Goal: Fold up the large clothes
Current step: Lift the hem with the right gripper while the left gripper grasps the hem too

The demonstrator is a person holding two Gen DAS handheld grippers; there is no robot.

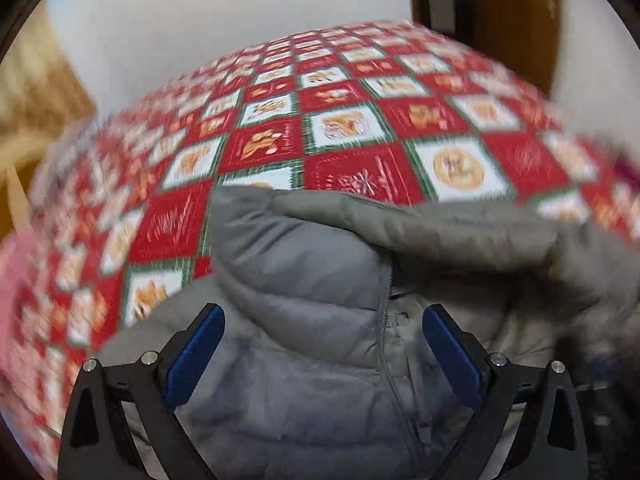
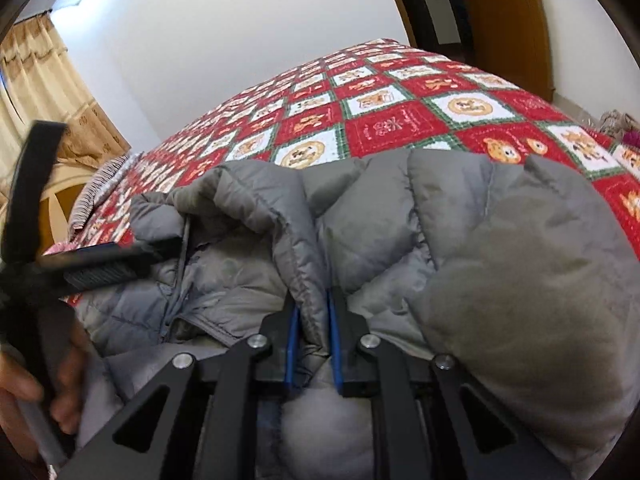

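Your gray puffy jacket (image 2: 360, 240) lies in a big lump on the bed, filling the bottom half of both pictures. Under it is the red and white checked quilt (image 2: 380, 92), which runs up to the top middle of the frame.

Your right gripper (image 2: 314, 344) sits at the bottom middle of the right wrist picture. Its blue fingers (image 2: 293, 344) are squeezed close, and they pinch a fold of the jacket along a stitched edge.

Your left gripper (image 1: 322, 356) is at the bottom of the left wrist picture. Its jaws are spread wide, with the jacket lying between them. You can see the jacket's zipper (image 1: 386, 320) there too. That picture is blurry at the sides.

In the right wrist picture, your left gripper (image 2: 100, 266) shows at the left edge, touching the jacket. Your left hand (image 2: 44, 388) holds it in the lower left corner. A brown door (image 2: 508, 20) is at the upper right, and tan curtains (image 2: 44, 92) hang at the upper left.
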